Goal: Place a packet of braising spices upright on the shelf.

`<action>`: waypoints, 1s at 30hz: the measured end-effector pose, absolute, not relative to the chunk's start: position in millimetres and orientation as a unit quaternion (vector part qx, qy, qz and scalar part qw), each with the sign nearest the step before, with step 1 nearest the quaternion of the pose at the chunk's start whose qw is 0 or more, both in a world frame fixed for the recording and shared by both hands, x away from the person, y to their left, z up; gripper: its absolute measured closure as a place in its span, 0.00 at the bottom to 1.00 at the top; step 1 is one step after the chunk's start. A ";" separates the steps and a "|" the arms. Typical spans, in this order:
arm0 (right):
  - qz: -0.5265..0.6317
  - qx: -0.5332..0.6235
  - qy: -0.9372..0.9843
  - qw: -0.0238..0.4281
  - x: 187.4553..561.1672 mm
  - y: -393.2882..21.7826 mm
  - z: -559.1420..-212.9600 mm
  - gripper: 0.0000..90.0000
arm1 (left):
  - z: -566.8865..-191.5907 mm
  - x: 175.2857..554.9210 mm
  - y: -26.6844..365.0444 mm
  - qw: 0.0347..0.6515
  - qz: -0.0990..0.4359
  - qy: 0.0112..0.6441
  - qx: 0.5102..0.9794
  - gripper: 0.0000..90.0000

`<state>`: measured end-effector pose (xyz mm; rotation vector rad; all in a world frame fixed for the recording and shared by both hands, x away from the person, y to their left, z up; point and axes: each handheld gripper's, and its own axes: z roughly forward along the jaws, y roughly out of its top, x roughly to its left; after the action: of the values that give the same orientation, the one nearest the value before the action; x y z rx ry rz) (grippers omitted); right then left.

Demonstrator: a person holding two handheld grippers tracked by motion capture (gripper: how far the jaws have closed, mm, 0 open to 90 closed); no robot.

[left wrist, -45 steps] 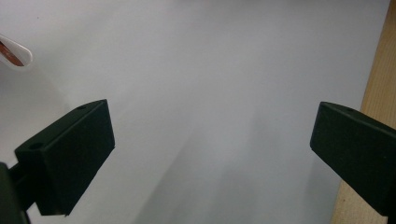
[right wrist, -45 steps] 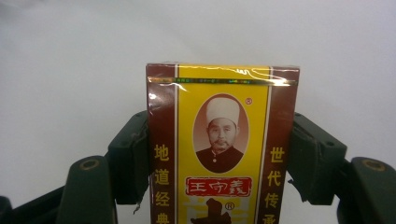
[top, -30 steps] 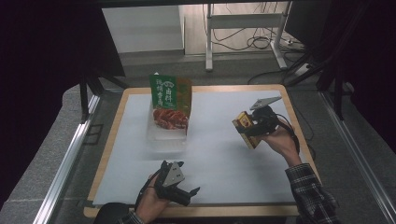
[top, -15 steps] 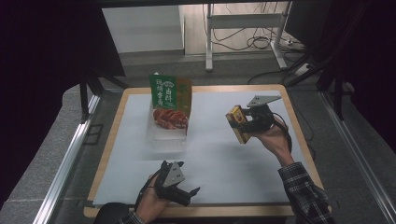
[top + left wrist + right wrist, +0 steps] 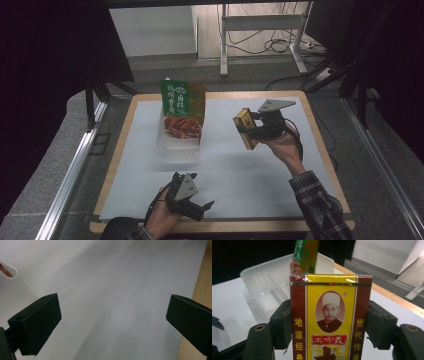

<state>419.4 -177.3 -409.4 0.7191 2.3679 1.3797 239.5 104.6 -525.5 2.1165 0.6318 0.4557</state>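
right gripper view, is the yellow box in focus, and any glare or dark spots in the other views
Right gripper view: the yellow box is sharp, with small glints on its wrap; the clear tray behind is softer. Left gripper view: bare white mat, smooth and soft. High view: surroundings dark, table evenly lit.

Yellow and dark-red printed box point(image 5: 331, 320), portrait and Chinese lettering on its face, shiny wrap intact, held upright above the white table surface, right of the clear plastic tray point(image 5: 172, 145)
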 end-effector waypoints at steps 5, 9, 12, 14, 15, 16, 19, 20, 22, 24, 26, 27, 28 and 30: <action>0.493 0.239 0.822 0.152 419.3 -164.8 -407.6 0.35 | -525.6 239.3 104.4 0.426 0.185 0.252 0.849 0.00; 0.509 0.230 0.816 0.148 420.0 -152.1 -406.0 0.35 | -525.5 239.1 104.4 0.426 0.185 0.252 0.849 0.00; 0.515 0.226 0.814 0.146 420.2 -146.7 -406.0 0.35 | -525.5 238.8 104.4 0.426 0.186 0.252 0.849 0.00; 0.519 0.222 0.813 0.144 420.2 -141.2 -406.4 0.35 | -525.4 238.8 104.3 0.426 0.185 0.251 0.849 0.00; 0.522 0.220 0.811 0.144 420.0 -138.4 -406.8 0.35 | -525.4 238.7 104.3 0.426 0.185 0.251 0.849 0.00; 0.525 0.217 0.811 0.143 419.8 -135.8 -407.1 0.35 | -525.5 238.7 104.3 0.426 0.185 0.251 0.849 0.00; 0.532 0.208 0.809 0.137 420.0 -124.4 -408.8 0.35 | -525.5 238.6 104.2 0.424 0.185 0.250 0.851 0.00; 0.532 0.208 0.809 0.137 420.0 -124.4 -408.8 0.35 | -525.5 238.6 104.2 0.424 0.185 0.250 0.851 0.00; 0.537 0.205 0.808 0.132 420.3 -117.8 -409.6 0.35 | -525.5 238.6 104.1 0.423 0.185 0.250 0.851 0.00; 0.540 0.199 0.807 0.130 420.6 -111.9 -410.1 0.35 | -525.7 238.6 104.1 0.424 0.185 0.250 0.851 0.00; 0.543 0.195 0.807 0.127 420.9 -106.8 -410.7 0.35 | -525.5 238.5 104.1 0.424 0.184 0.249 0.851 0.00; 0.544 0.193 0.807 0.126 420.9 -103.8 -411.1 0.35 | -525.5 238.4 104.2 0.424 0.184 0.249 0.851 0.00; 0.545 0.191 0.807 0.124 421.1 -101.0 -411.7 0.35 | -525.4 238.5 104.3 0.424 0.184 0.249 0.851 0.00; 0.546 0.186 0.808 0.120 421.8 -95.6 -413.1 0.35 | -525.5 238.4 104.2 0.427 0.182 0.250 0.850 0.00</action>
<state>421.8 -95.6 -413.1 0.5448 2.3614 1.5944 238.4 104.2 -525.5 2.1231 0.6255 0.4539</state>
